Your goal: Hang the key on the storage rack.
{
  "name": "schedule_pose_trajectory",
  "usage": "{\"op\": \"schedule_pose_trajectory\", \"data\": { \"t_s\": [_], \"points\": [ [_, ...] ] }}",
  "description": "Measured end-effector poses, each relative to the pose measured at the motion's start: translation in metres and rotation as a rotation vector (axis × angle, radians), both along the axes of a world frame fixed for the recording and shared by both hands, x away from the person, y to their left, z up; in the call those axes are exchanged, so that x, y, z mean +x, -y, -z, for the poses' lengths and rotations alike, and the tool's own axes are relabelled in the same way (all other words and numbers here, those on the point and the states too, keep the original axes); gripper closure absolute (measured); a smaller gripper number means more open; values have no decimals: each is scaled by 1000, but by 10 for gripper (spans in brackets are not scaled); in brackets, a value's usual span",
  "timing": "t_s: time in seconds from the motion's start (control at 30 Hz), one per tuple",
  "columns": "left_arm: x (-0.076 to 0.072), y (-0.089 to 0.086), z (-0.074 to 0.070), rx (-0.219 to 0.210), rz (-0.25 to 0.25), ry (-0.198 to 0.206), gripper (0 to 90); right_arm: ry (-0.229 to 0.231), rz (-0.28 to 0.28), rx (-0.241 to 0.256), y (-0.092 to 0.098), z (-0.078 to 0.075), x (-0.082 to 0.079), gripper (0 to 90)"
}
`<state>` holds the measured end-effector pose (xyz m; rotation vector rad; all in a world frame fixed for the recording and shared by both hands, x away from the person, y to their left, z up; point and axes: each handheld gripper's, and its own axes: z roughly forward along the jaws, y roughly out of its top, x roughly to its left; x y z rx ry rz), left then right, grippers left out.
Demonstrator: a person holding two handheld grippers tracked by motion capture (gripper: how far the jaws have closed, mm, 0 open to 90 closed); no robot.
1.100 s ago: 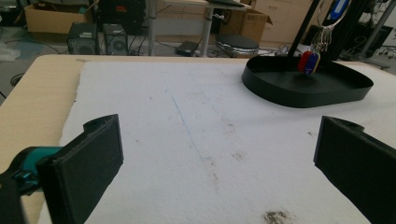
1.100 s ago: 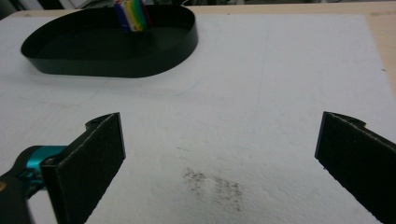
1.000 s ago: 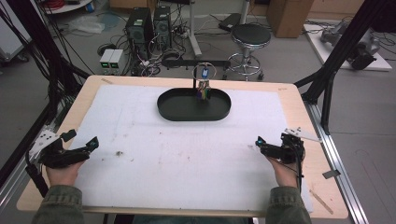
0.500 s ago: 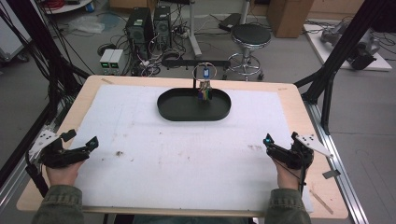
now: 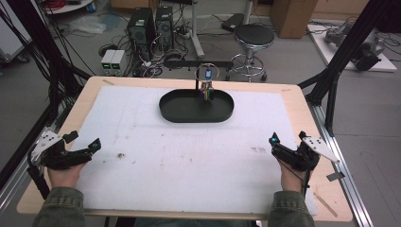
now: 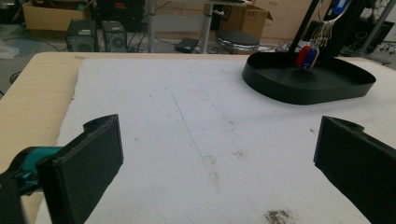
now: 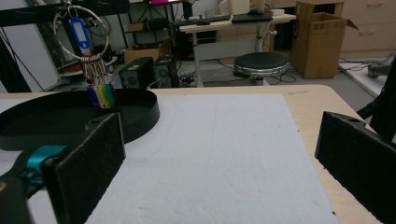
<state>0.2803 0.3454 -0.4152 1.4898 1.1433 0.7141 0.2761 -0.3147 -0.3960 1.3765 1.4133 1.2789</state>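
Nothing looks begun yet: the left claw at lower left and the right claw at lower right are both spread wide and empty; the key ring hangs over the black tray at upper centre of the desk, untouched.

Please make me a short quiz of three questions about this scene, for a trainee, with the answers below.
1. True or false: the left gripper holds the big metal key ring.
2. What stands on the white foam mat? A) a red bowl B) a black oval tray C) a glass jar
3. Fill in: the coloured plastic key tags hang from the ring above the ____.

Key:
1. False; its jaws stand open and empty over the mat.
2. B.
3. Tray. The right gripper is open too, far from it.
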Motion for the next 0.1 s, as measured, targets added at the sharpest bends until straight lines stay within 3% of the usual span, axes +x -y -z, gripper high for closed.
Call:
{"op": "schedule_pose_trajectory", "data": {
  "t_s": [0.1],
  "points": [
    [1, 0, 0, 3, 3, -3, 18, -8, -16, -13, -2, 1, 0, 6]
  ]
}}
